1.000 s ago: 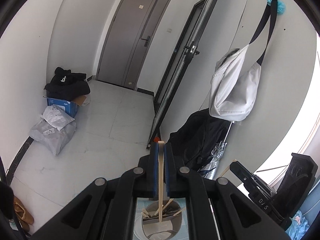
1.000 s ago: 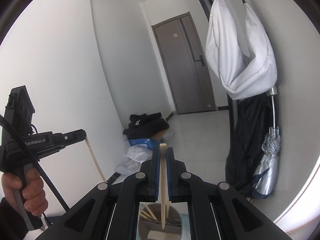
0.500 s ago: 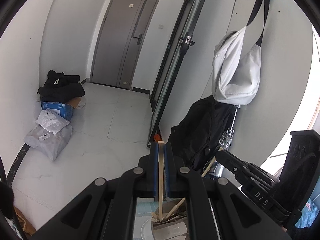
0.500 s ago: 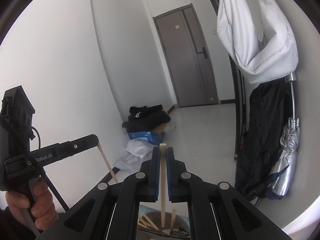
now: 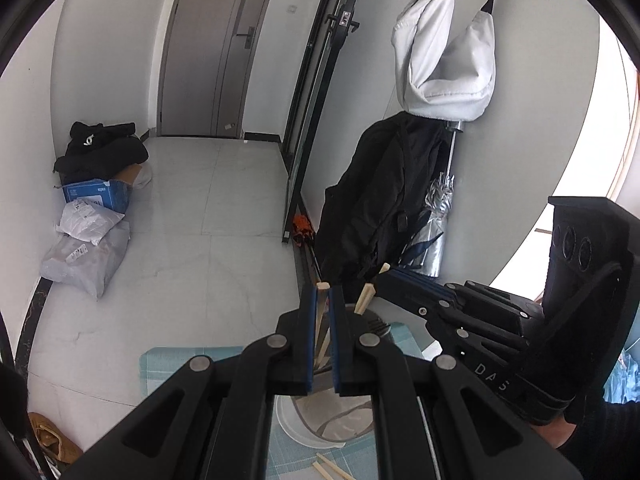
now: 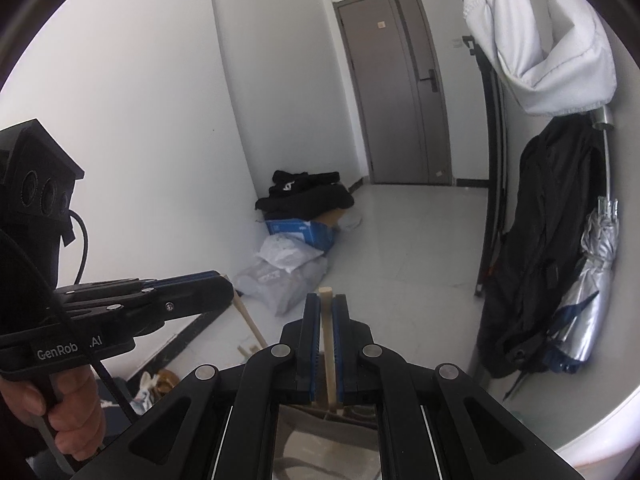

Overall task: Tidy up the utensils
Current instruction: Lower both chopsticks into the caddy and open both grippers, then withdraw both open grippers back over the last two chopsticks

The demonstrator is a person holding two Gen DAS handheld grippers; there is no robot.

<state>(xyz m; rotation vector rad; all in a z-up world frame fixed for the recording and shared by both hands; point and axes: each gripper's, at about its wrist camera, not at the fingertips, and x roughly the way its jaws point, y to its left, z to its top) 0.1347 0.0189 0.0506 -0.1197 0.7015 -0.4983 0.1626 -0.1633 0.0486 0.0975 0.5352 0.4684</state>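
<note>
Left hand-held gripper (image 5: 323, 300) clamps one chopstick (image 5: 321, 312) above the metal cup (image 5: 360, 412); right hand-held gripper (image 6: 327, 312) clamps another chopstick (image 6: 328, 344) beside it, above that cup.

This is the entrance hall of a home: a grey front door (image 5: 208, 48), a white bag (image 5: 444, 52) and black coat (image 5: 380, 200) hanging on the wall, parcels (image 5: 86, 248) on the tiled floor (image 5: 192, 248).
</note>
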